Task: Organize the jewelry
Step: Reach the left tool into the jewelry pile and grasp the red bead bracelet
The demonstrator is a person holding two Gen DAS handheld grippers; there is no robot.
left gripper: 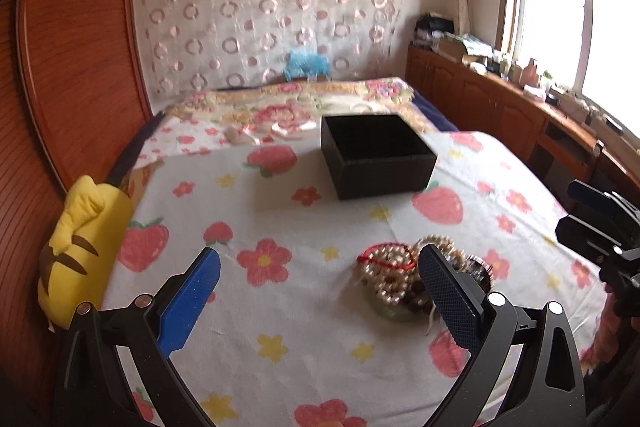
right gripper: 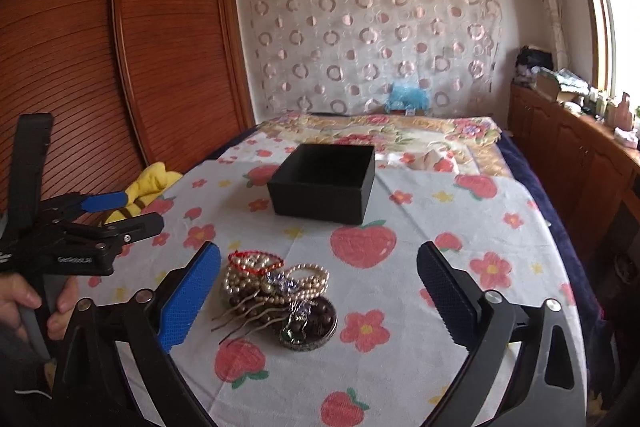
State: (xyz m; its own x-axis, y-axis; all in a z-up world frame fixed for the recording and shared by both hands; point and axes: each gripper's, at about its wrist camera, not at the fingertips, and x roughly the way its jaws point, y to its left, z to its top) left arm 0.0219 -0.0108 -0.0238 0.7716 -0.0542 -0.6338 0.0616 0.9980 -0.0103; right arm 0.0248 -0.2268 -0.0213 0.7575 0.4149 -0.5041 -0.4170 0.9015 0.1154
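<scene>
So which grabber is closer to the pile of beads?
Probably the left gripper: the jewelry pile touches its right finger in that view. The right gripper hangs open with the pile just inside its left finger.

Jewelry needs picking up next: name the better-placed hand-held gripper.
Right hand-held gripper: it is open, with the jewelry pile between its fingers. In the left hand-held gripper view, the pile sits off-centre, partly hidden behind one finger.

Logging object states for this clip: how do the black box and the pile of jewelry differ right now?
The black box is one plain, dark, square thing, open on top; the pile of jewelry is a tangled heap of pale beads, dark beads and a red cord. The box sits farther back; the pile lies nearer both open grippers. Both rest on the flowered sheet, apart from each other, ungrasped.
</scene>
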